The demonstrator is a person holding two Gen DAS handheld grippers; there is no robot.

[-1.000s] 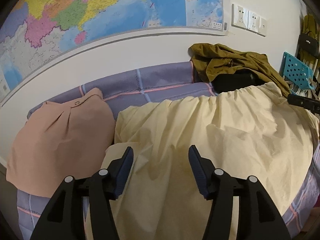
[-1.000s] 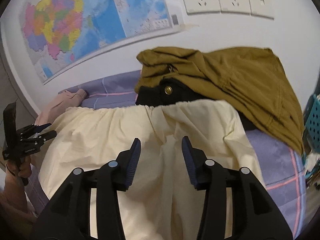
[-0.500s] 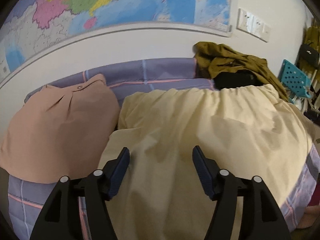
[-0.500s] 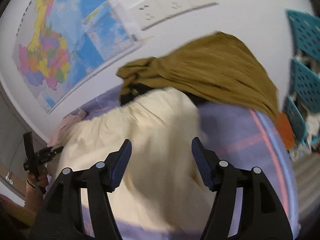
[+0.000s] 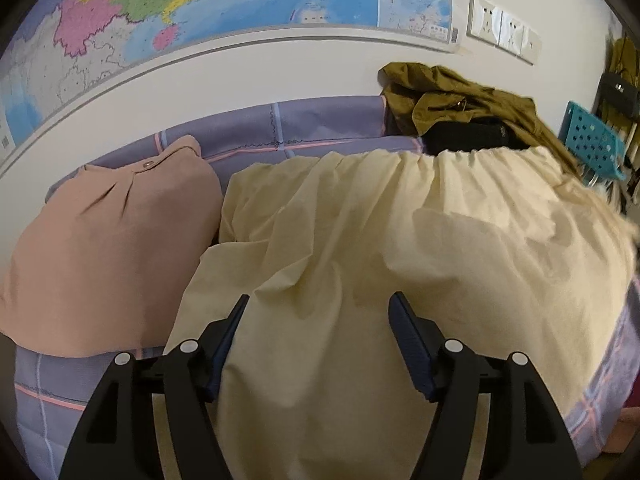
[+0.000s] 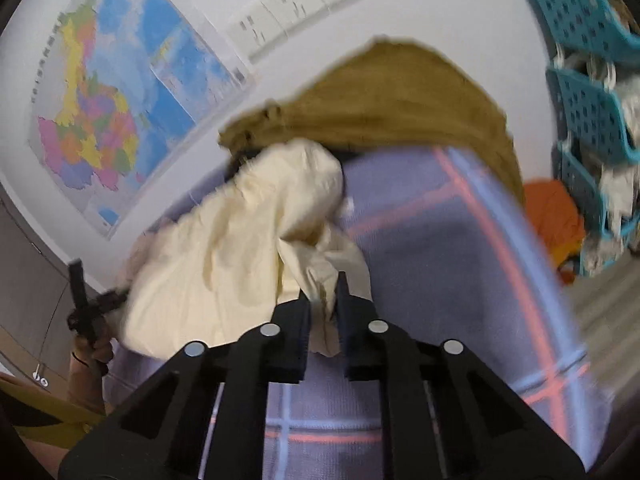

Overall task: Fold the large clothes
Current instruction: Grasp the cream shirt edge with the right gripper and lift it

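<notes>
Two hand-held grippers on one garment, and they sit at opposite ends of it. The pale yellow garment (image 5: 400,248) lies spread over the purple plaid bed (image 5: 320,128), its gathered edge running along the side nearest the olive jacket (image 5: 460,96) heaped against the wall. Taking that jacket as the mark: the right hand-held gripper (image 6: 323,288) is on the jacket's side, and its jaws have just been closing, now pressed together on a bunched corner of the yellow cloth, which rises out of the pinch in a twisted fold. The left hand-held gripper (image 5: 320,336) is on the side far from the jacket, close to the peach garment (image 5: 108,248) that lies just beside the yellow one. Its jaws have just been opening and stand spread above the near hem, nothing pinched; cloth lies under them, not between the pads as far as I can tell.

So the long axis of the yellow piece runs from the jacket end across toward the peach garment, gripper to gripper. The right hand already has its corner; the left is nearer the free end. My read: the coming fold carries the pinched corner away from the jacket, across the cloth toward the left hand, while the left settles or pins its own edge. The risk is the bunch dragging the whole sheet rather than folding it.
</notes>
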